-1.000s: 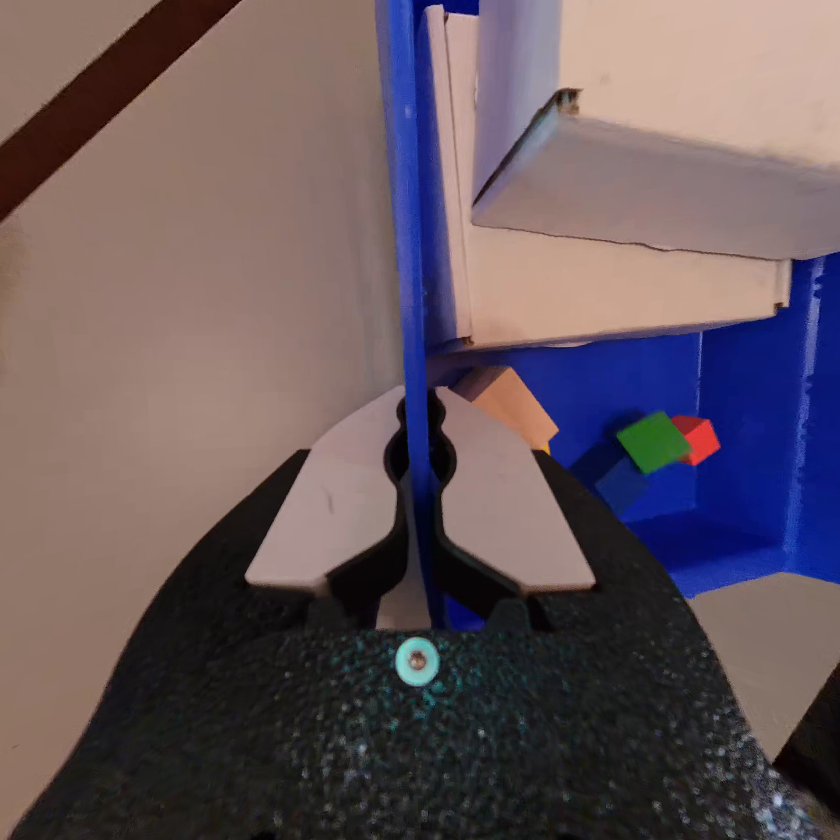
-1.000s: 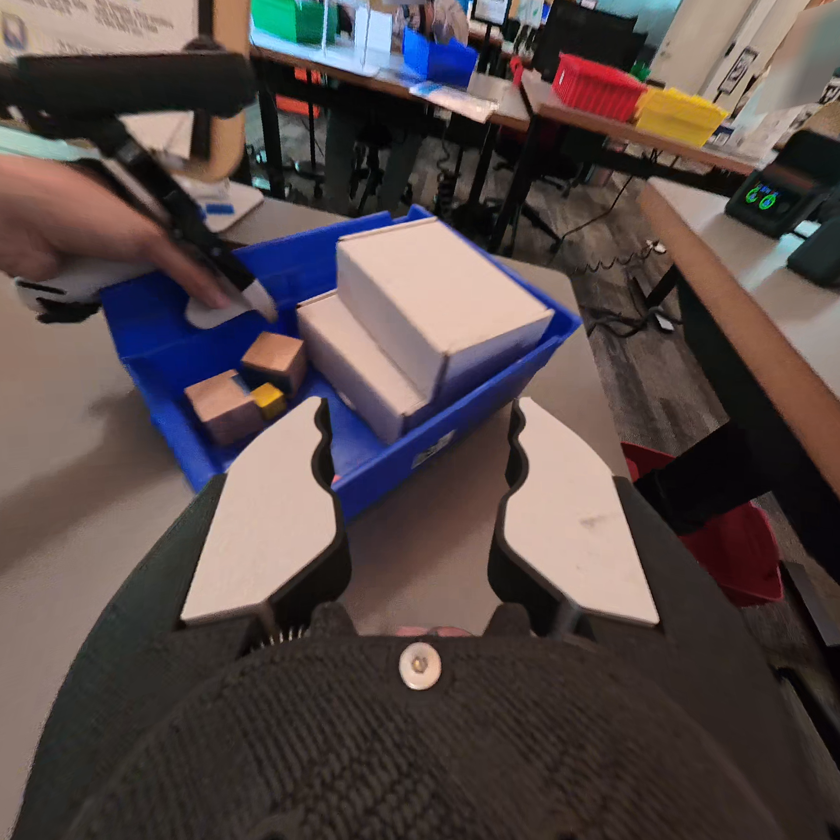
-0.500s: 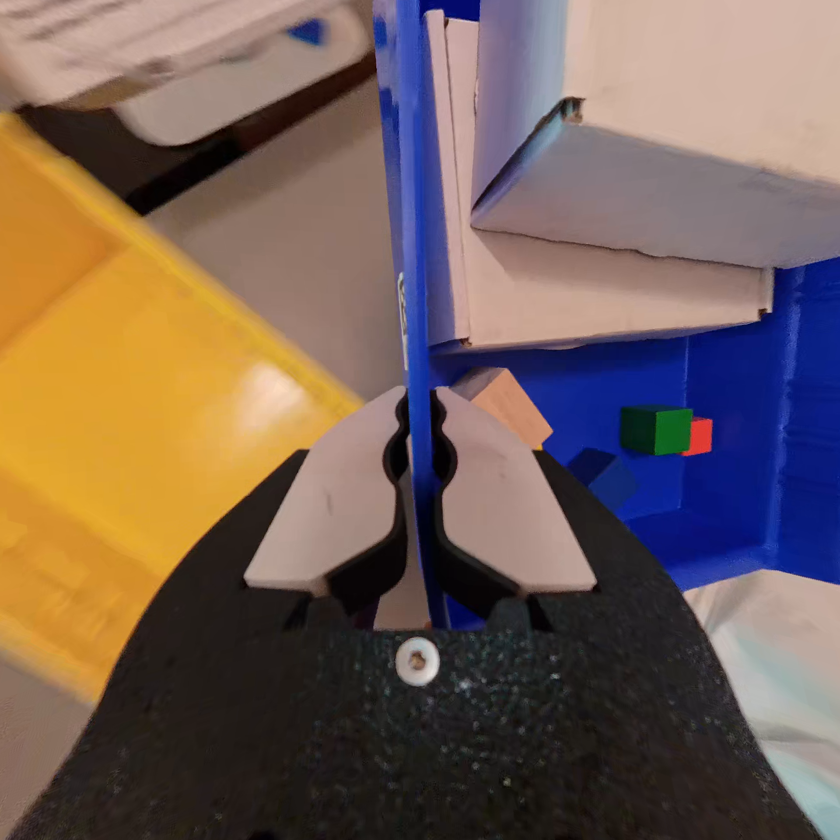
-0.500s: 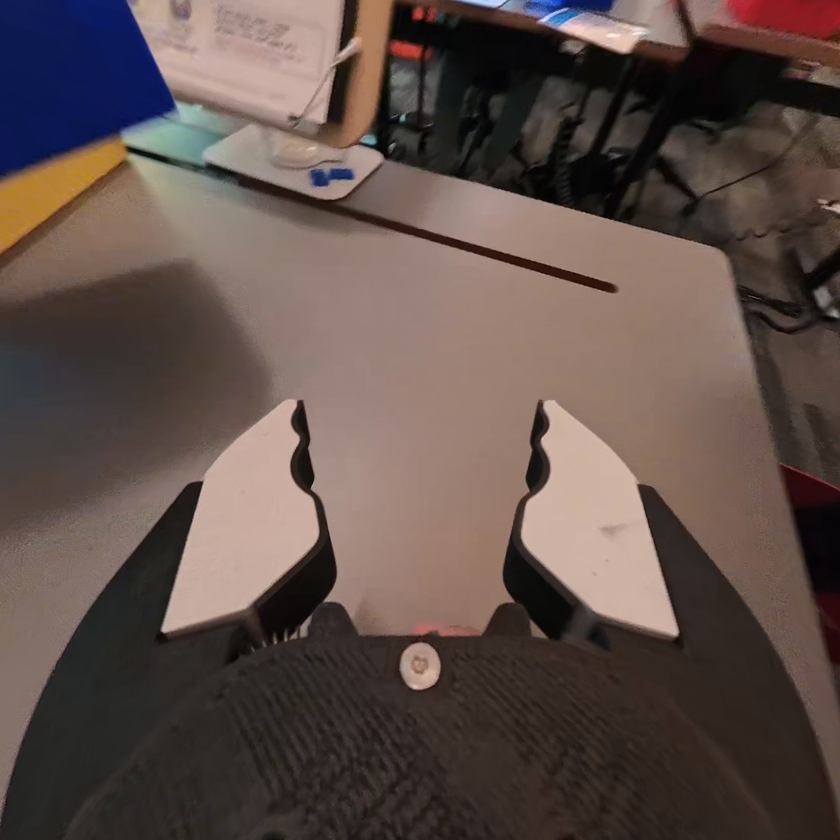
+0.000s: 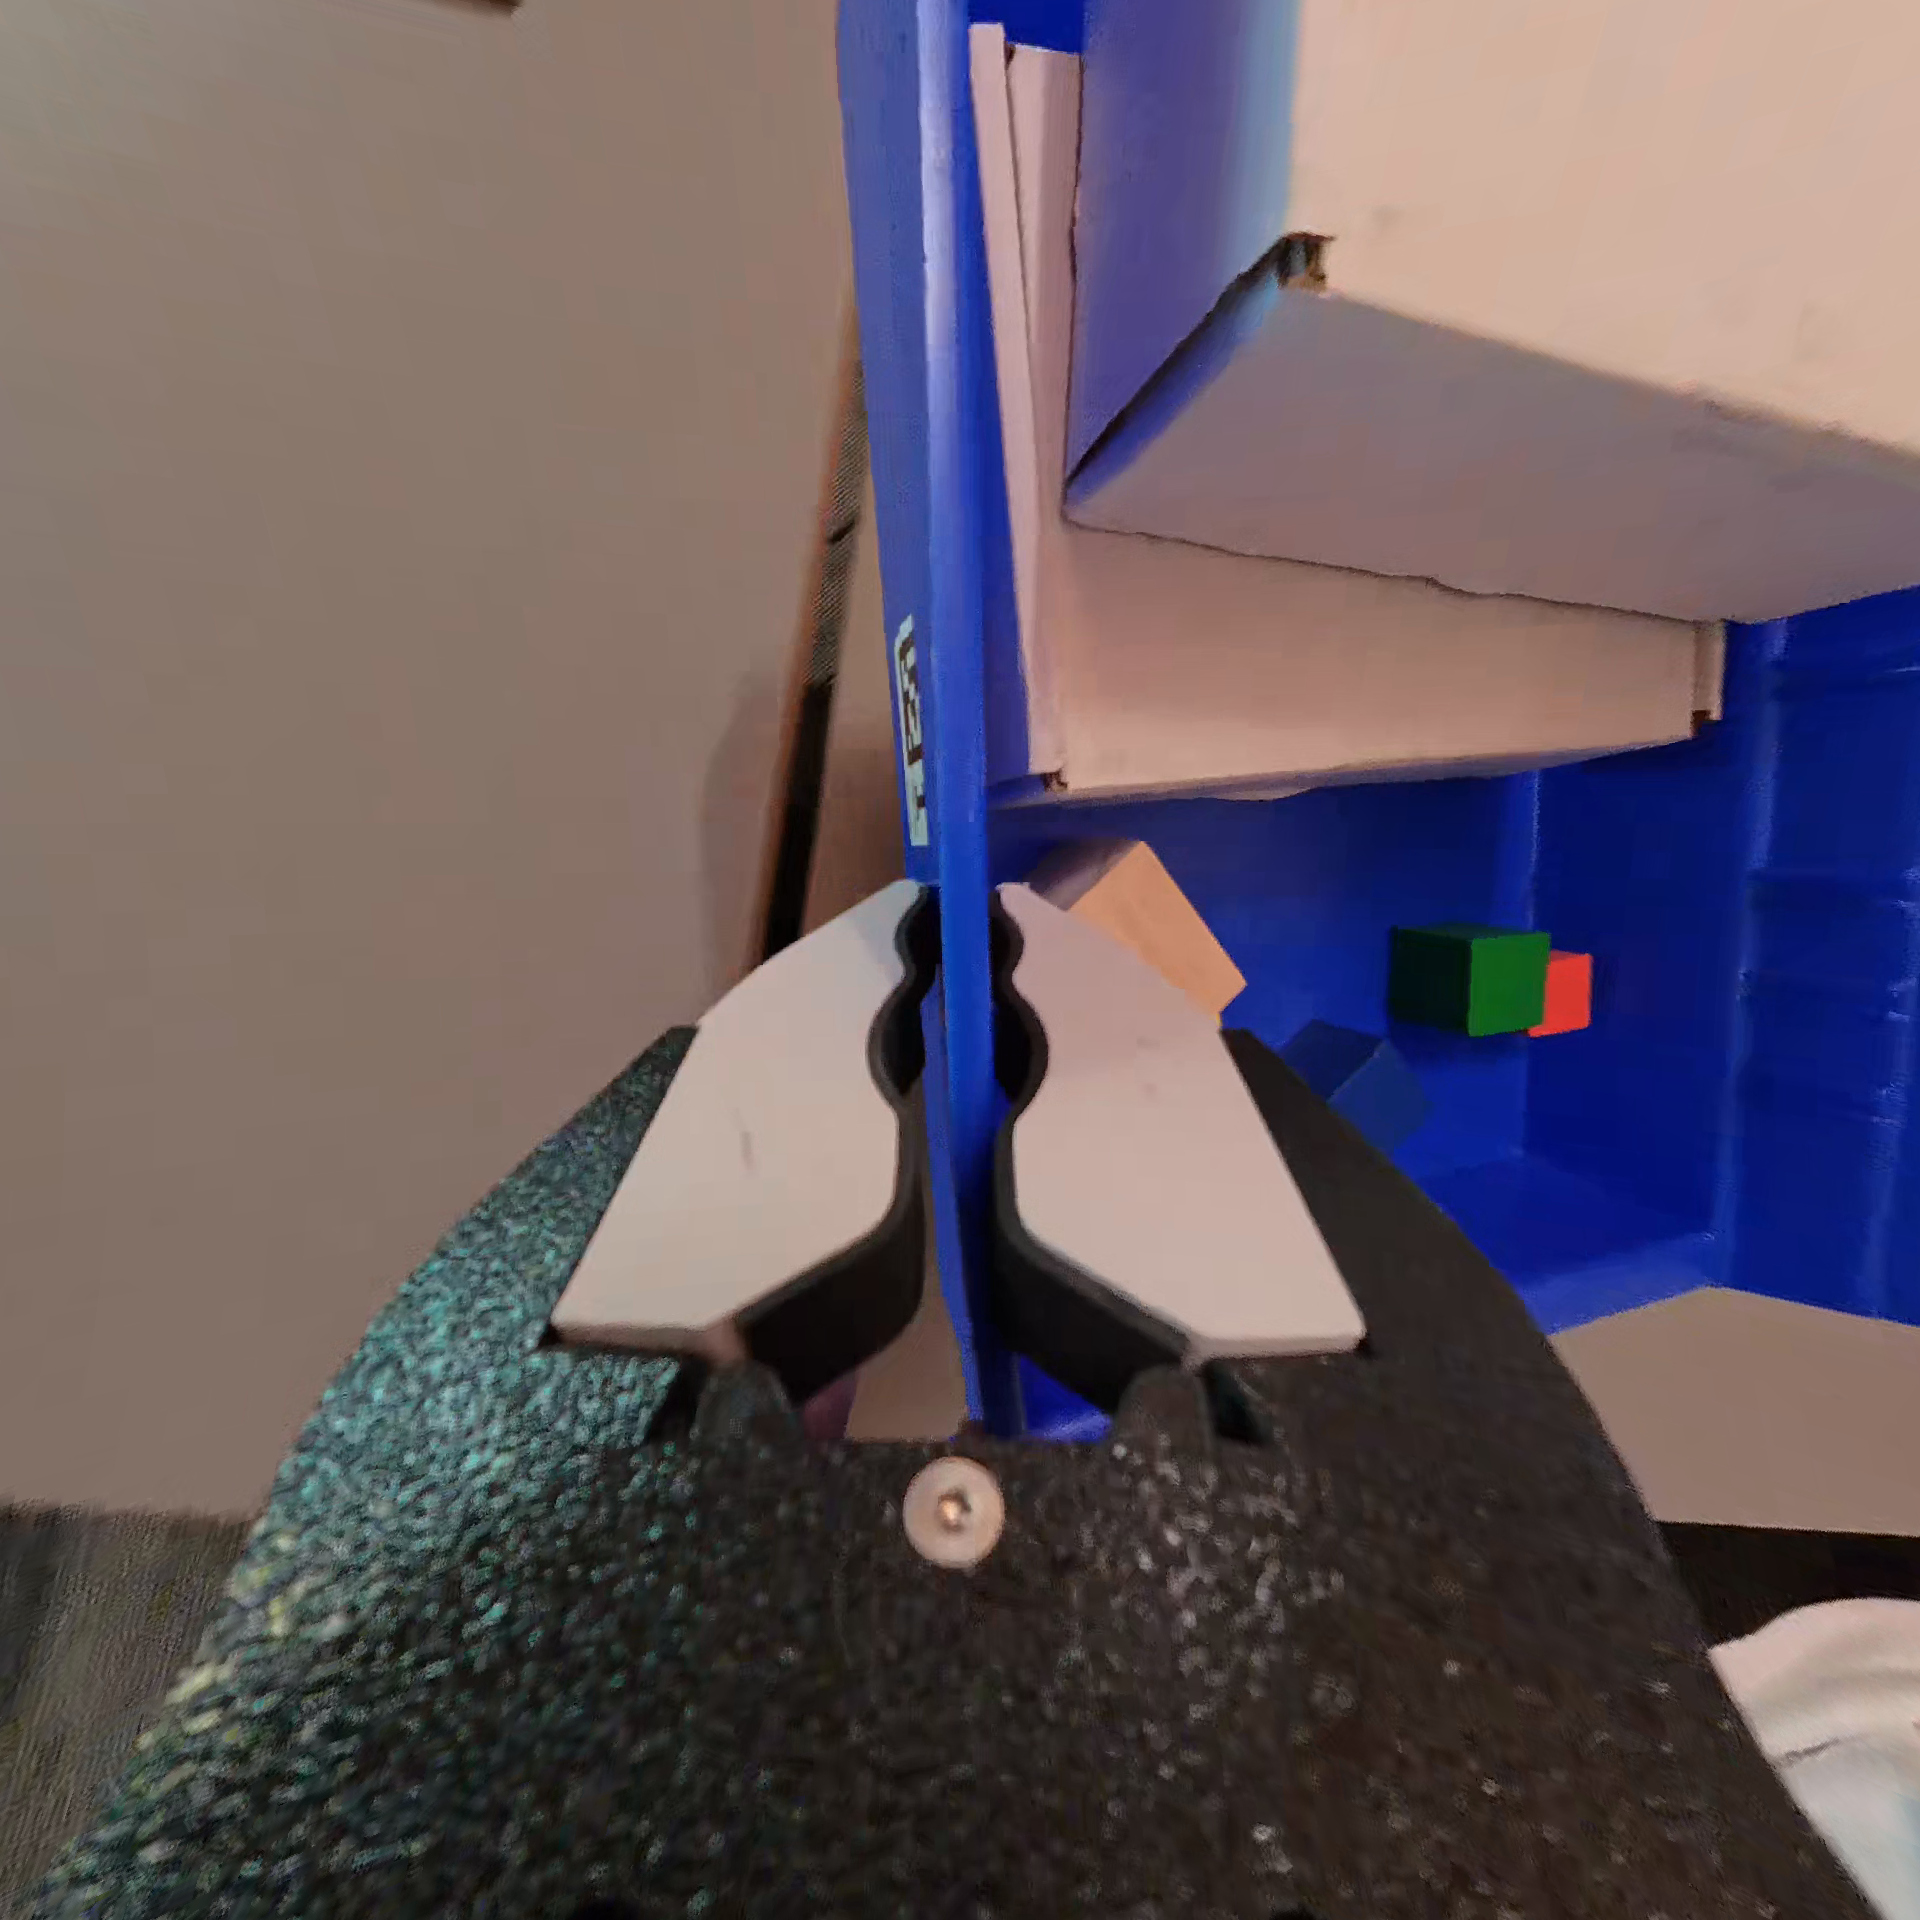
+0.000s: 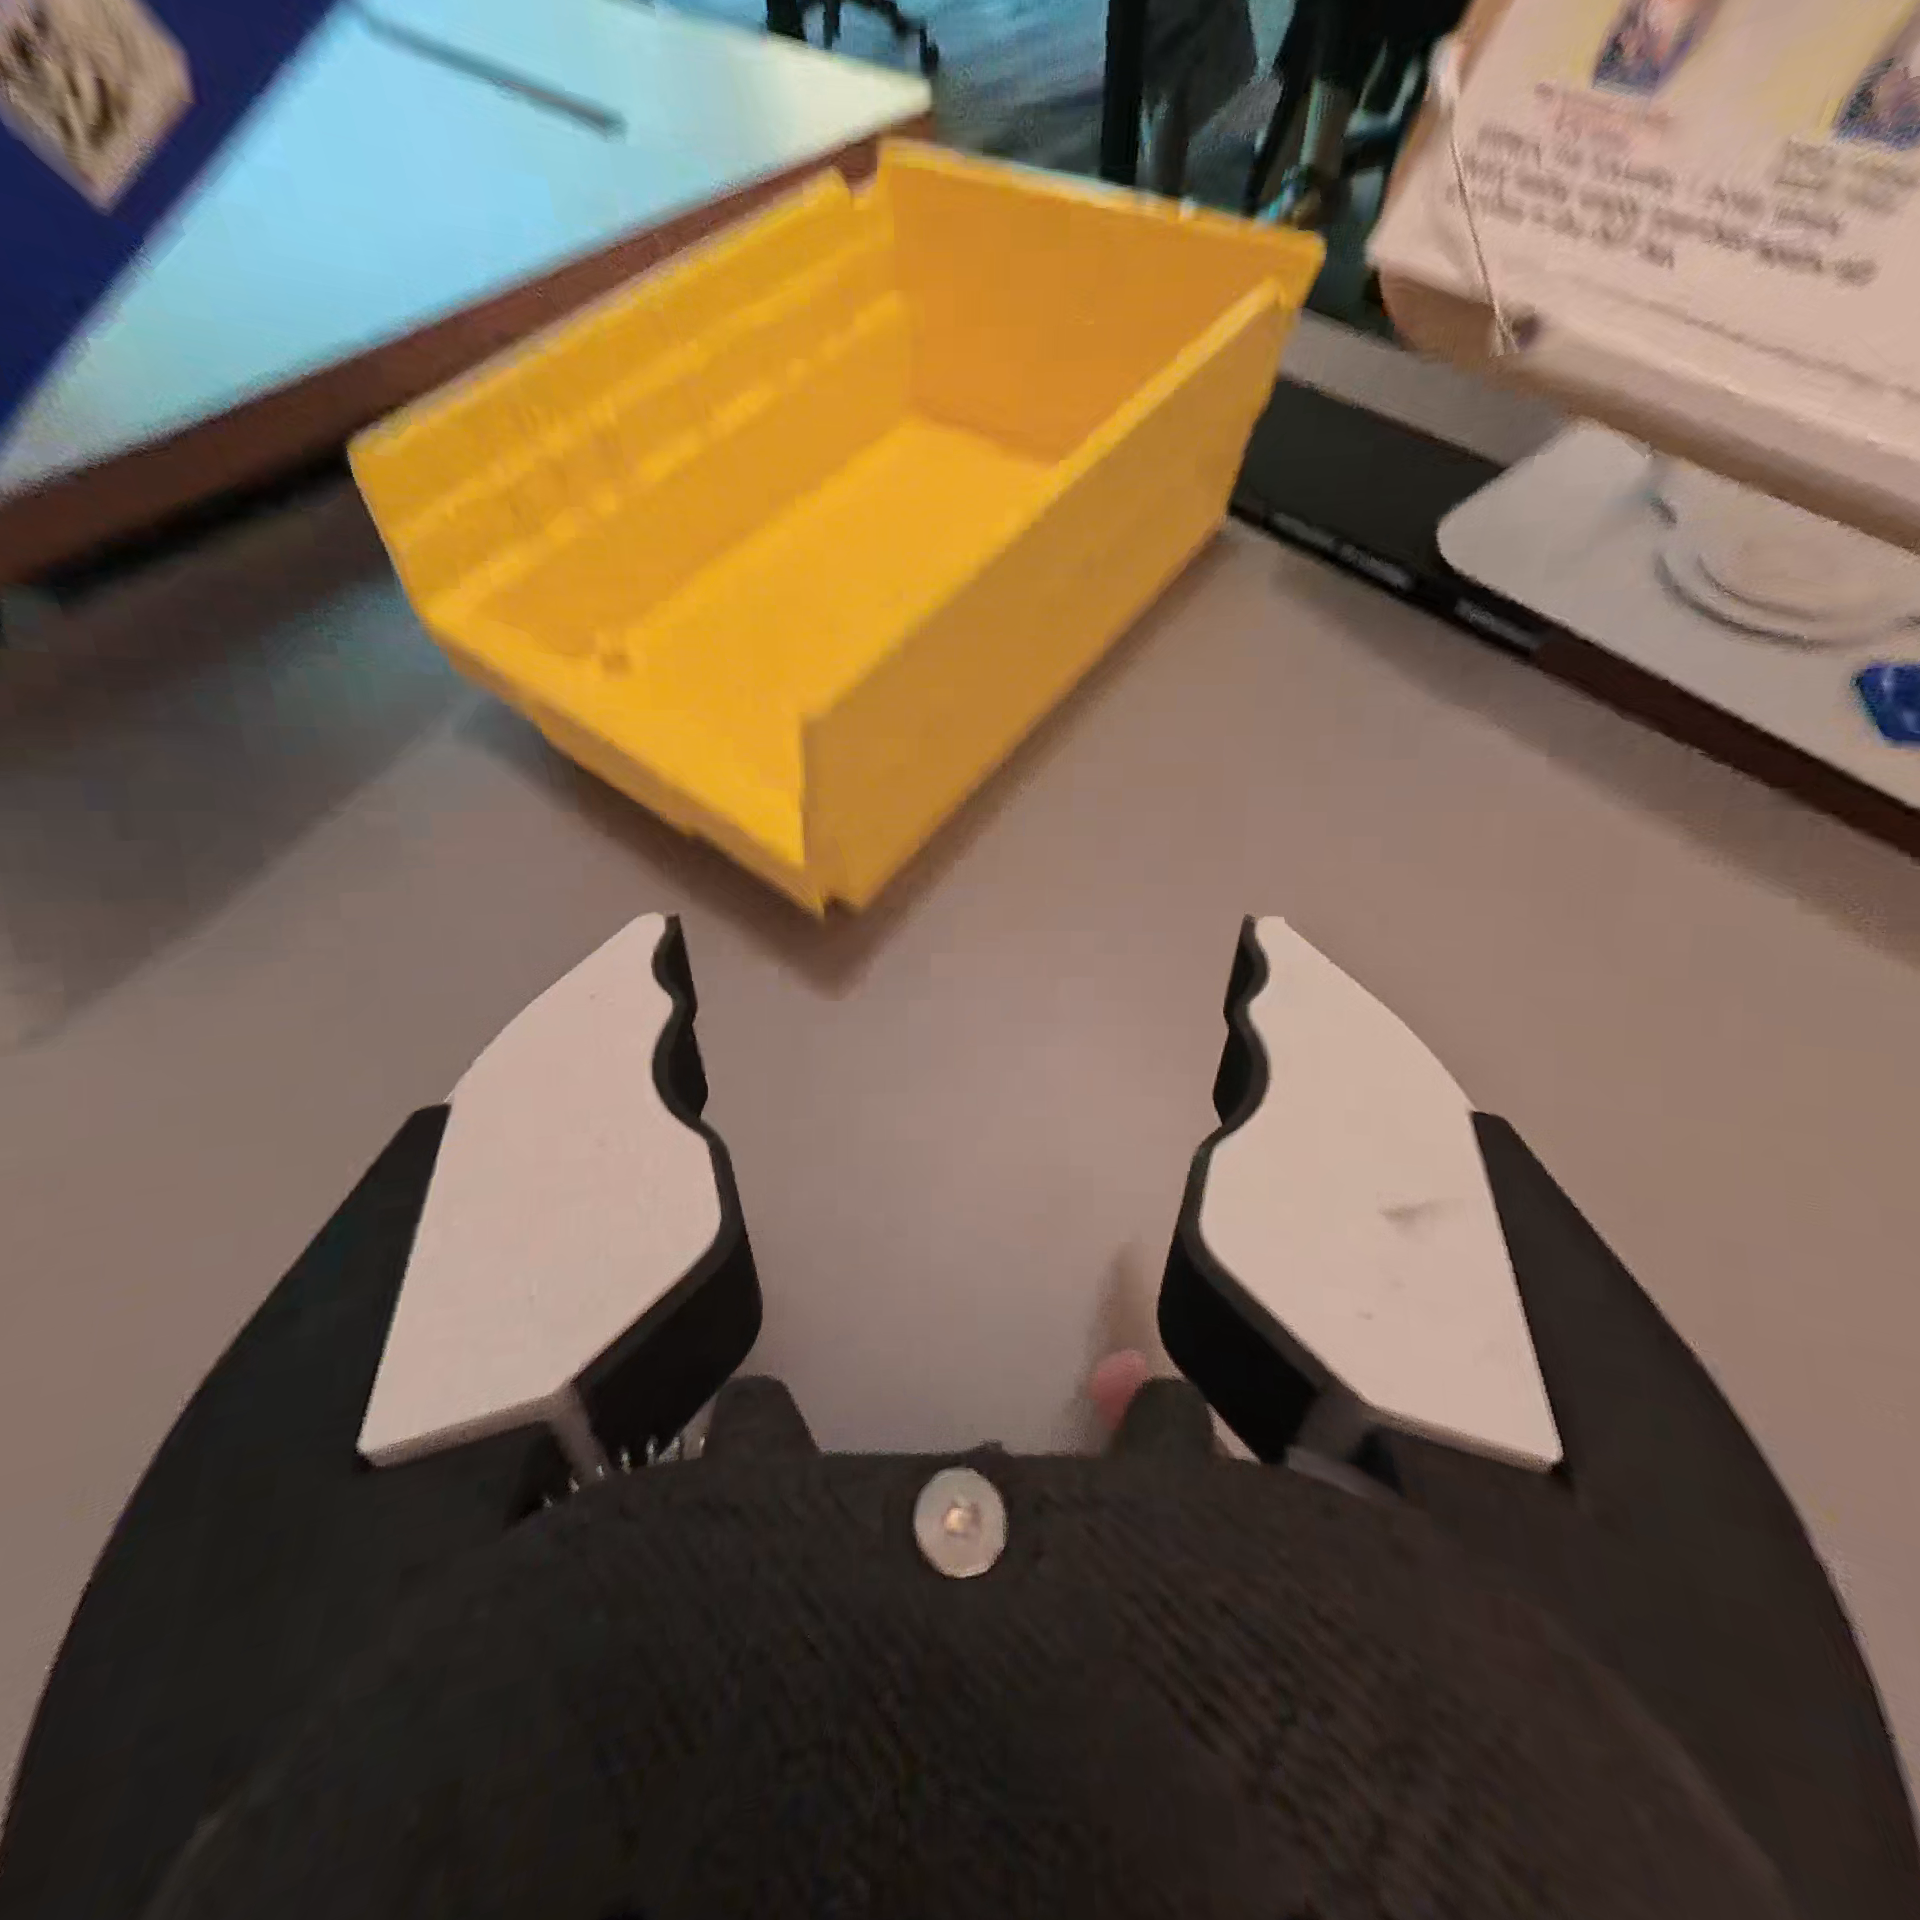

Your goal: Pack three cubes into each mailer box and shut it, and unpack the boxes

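Observation:
My left gripper [image 5: 958,894] is shut on the side wall of the blue bin [image 5: 940,520] and holds it lifted off the table. Inside the bin lie two white mailer boxes [image 5: 1455,520], stacked, both closed. Below them are a wooden cube [image 5: 1153,935], a green cube [image 5: 1475,982], a red cube [image 5: 1567,992] and a blue cube [image 5: 1361,1081]. My right gripper [image 6: 956,935] is open and empty above the grey table [image 6: 1039,1039], just in front of an empty yellow bin [image 6: 831,520]. A corner of the blue bin [image 6: 125,177] shows at the top left of the right wrist view.
A sign board on a white base [image 6: 1683,540] stands at the right behind the yellow bin. A second table [image 6: 416,208] lies beyond it at the left. A white cloth [image 5: 1829,1704] shows at the lower right of the left wrist view. About 50 cm separates my left fingertips from my right.
My left gripper has carried the blue bin up and away, so the background behind it has shifted. The right gripper has swung left, from facing the bare table to facing the yellow bin.

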A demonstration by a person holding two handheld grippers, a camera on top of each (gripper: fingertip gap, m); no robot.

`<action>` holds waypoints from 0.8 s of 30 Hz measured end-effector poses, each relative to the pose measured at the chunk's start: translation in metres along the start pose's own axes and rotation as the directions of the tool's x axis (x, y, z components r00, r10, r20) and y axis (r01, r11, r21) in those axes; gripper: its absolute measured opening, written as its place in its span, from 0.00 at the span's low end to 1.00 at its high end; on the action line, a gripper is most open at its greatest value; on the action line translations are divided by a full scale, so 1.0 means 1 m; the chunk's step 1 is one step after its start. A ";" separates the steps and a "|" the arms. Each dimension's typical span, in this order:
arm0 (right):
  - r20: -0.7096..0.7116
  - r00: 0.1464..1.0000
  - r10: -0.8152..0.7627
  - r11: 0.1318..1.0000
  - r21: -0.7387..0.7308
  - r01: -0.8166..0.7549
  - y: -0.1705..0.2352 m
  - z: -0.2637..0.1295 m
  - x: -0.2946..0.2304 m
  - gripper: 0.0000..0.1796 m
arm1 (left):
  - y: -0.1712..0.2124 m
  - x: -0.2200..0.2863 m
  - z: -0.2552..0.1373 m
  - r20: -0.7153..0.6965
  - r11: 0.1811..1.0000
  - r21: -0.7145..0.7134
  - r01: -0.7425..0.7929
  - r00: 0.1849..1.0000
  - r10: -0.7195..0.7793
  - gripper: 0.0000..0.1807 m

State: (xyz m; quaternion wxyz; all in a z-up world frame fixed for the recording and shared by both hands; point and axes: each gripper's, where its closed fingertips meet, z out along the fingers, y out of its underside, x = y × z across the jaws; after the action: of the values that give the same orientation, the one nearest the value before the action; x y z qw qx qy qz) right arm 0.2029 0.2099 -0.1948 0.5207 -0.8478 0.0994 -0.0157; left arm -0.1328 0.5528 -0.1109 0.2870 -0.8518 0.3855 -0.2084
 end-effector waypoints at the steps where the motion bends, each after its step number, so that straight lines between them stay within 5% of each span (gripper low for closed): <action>1: -0.021 0.999 0.025 0.999 0.042 -0.025 -0.016 0.015 -0.004 0.55 | 0.011 -0.014 -0.003 0.021 1.000 -0.016 0.016 1.000 -0.016 0.04; 4: -0.106 0.983 0.150 0.984 0.117 -0.137 -0.045 0.059 -0.003 0.53 | 0.041 -0.041 -0.008 0.045 0.997 -0.044 0.061 0.997 -0.059 0.05; 9: -0.193 0.967 0.164 0.983 -0.047 -0.176 -0.025 0.131 0.000 0.53 | 0.073 -0.058 -0.007 0.069 0.996 -0.060 0.073 0.995 -0.069 0.06; 12: -0.117 0.987 0.108 0.984 -0.129 -0.123 -0.009 0.151 -0.013 0.38 | 0.084 -0.059 -0.005 0.077 0.995 -0.082 0.064 0.995 -0.057 0.05; 16: -0.077 0.989 0.125 0.981 -0.137 -0.134 -0.005 0.150 -0.005 0.27 | 0.086 -0.054 0.001 0.066 0.996 -0.083 0.046 0.997 -0.040 0.06; 20: -0.207 0.978 0.019 0.985 -0.162 -0.054 0.002 0.128 0.037 0.03 | 0.087 -0.044 0.014 0.049 0.995 -0.087 0.051 0.998 -0.047 0.06; 24: -0.093 0.995 0.040 0.986 -0.156 -0.054 0.002 0.094 0.046 0.03 | 0.087 -0.032 0.030 0.028 0.994 -0.104 0.041 0.999 -0.038 0.06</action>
State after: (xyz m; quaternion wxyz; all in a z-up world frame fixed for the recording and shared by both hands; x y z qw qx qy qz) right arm 0.2597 0.2829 -0.2432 0.4468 -0.8824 0.1435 -0.0332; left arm -0.1823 0.5409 -0.1948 0.2429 -0.8757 0.3751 -0.1828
